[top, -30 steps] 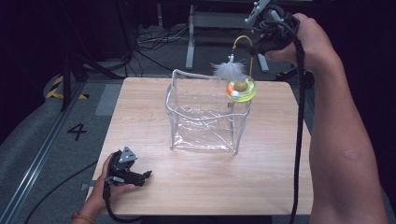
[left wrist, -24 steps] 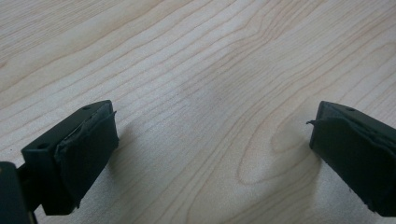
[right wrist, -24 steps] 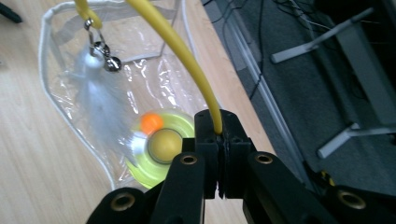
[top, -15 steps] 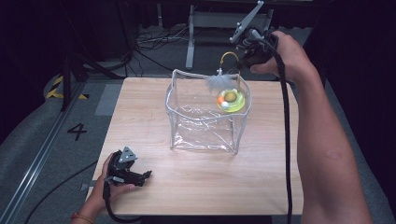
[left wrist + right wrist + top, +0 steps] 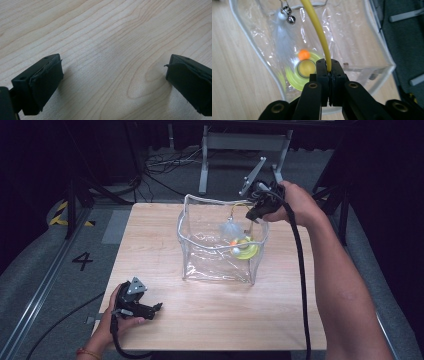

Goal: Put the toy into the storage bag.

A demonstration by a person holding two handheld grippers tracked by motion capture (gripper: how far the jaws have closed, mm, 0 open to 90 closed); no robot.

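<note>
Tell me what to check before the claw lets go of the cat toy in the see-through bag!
1. Right claw gripping the yellow wand: ok, shut on it.
2. Toy's yellow-green base inside the clear bag: ok.
3. Base resting on the bag's bottom: cannot tell.
4. White feather and bell inside the bag: ok.
5. Bag standing open on the table: ok.
6. Left claw out of the way: ok, open, near the table's front edge.

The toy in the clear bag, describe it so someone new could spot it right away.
On the wooden table stands a clear plastic bag, open at the top. Inside hangs the cat toy: a yellow-green disc with an orange ball, a white feather and a curved yellow wand.
</note>
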